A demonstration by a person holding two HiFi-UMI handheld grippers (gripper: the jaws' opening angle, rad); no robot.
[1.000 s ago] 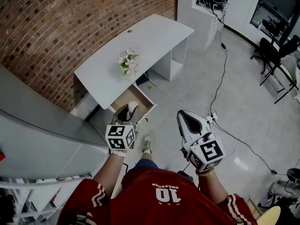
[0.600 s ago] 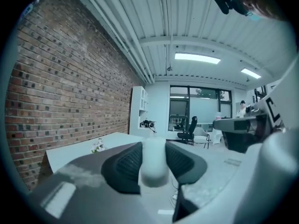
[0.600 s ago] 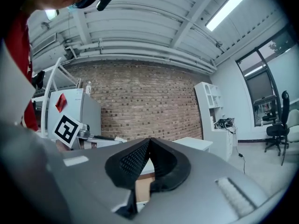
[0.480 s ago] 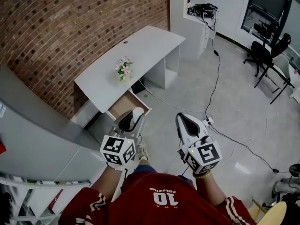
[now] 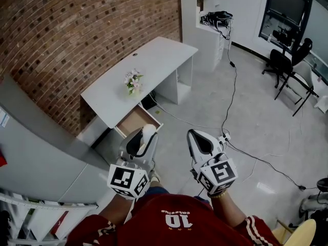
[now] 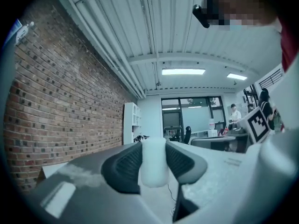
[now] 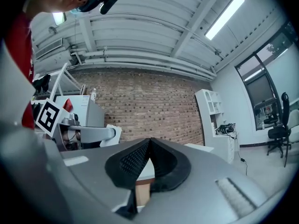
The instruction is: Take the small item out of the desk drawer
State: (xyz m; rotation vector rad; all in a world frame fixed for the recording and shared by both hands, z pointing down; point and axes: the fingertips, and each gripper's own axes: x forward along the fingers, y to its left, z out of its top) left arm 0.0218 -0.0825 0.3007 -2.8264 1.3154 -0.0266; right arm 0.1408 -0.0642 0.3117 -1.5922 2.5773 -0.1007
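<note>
My left gripper [image 5: 139,141] is lifted in front of me, pointing level, and is shut on a small white cylinder-shaped item [image 5: 148,134]. In the left gripper view that white item [image 6: 154,164] stands upright, squeezed between the two dark pads [image 6: 125,168]. Below and beyond it the desk drawer [image 5: 136,119] hangs open under the white desk [image 5: 154,60], its wooden bottom bare where visible. My right gripper [image 5: 201,142] hovers beside the left one, shut with nothing in it. Its pads [image 7: 135,160] meet at the tip in the right gripper view.
A small bunch of flowers [image 5: 131,81] stands on the desk. A brick wall [image 5: 66,29] runs behind it, with a grey cabinet [image 5: 36,152] at the left. Cables [image 5: 231,86] trail over the floor; office chairs [image 5: 287,65] and a white shelf unit [image 5: 205,14] stand at the back.
The left gripper has risen out of the drawer area with the white item in its jaws and come back towards me. The right gripper shifted slightly left and stayed shut.
</note>
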